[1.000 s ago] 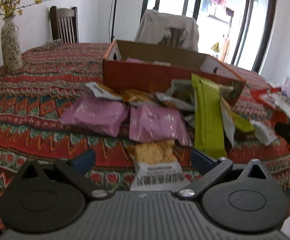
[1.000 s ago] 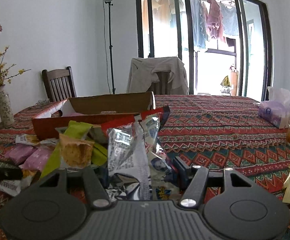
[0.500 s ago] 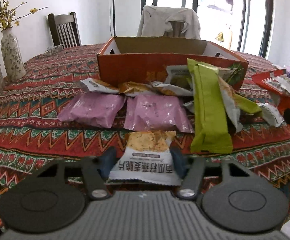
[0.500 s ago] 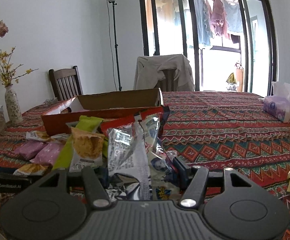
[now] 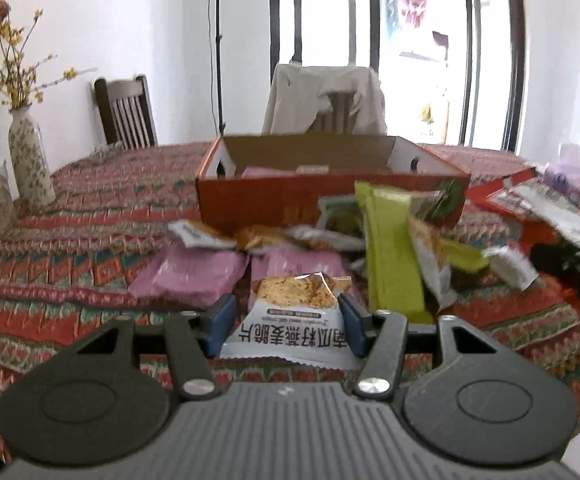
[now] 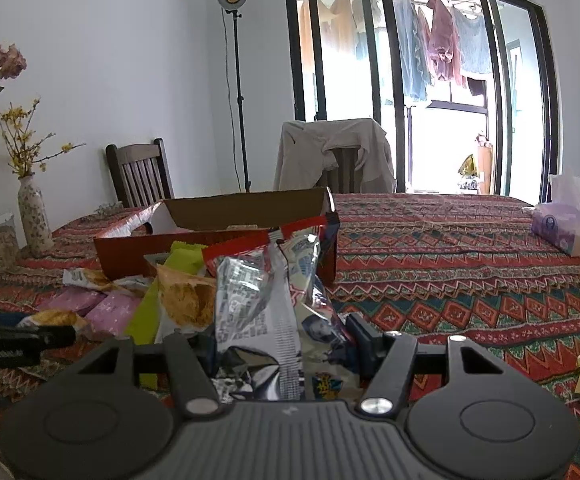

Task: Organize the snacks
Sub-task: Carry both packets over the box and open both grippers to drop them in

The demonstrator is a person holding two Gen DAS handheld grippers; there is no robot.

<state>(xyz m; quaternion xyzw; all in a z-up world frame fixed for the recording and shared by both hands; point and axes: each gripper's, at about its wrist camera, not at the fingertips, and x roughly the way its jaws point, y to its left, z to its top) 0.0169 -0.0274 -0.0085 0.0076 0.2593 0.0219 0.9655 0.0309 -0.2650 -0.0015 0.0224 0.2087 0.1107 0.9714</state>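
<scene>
Blue fingertips of the left gripper are clamped on a white snack packet printed with an orange cracker picture, one pad on each side edge; the packet sits at the table's near edge, though whether it is clear of the cloth is hard to tell. Fingers of the right gripper are pressed against a crinkled silver and red snack bag, which stands upright between them.

Just beyond the white packet lie two pink packets on the patterned tablecloth, with a long green packet leaning beside them to the right. Smaller orange and white packets lie behind those, touching the front wall of an open orange cardboard box near the table's middle. A floral vase stands at the left edge, and a purple tissue pack near the right edge.
</scene>
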